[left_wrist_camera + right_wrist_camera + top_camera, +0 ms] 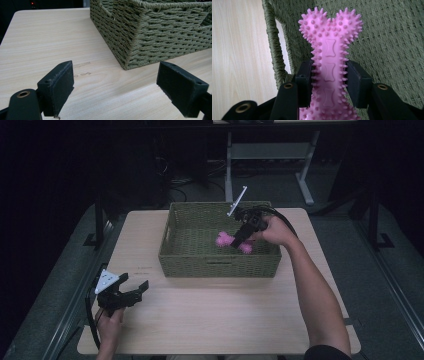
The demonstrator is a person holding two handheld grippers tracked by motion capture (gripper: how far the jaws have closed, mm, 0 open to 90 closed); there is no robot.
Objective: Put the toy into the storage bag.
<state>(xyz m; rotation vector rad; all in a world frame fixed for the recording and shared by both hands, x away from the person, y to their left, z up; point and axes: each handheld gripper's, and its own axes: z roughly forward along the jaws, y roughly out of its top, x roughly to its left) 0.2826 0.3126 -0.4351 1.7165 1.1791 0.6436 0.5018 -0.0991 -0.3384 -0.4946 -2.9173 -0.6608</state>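
Idleness explained my left gripper (134, 290): spread wide, parked near the table's (210, 320) left edge. Farther off, my right gripper (329, 75) clenched the pink spiked bone toy (330, 57) by its shaft inside the green wicker basket (220, 265).

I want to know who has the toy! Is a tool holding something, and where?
The right tool grips the pink spiky bone toy around its middle shaft. The left tool holds nothing.

So the right gripper (329, 80) has its two black jaws clamped on the shaft of a pink spiky bone toy (329, 50), knobby end pointing up. Behind it is the green woven basket (387, 37), with a handle cutout on the left and light wood table (237, 50) beyond.
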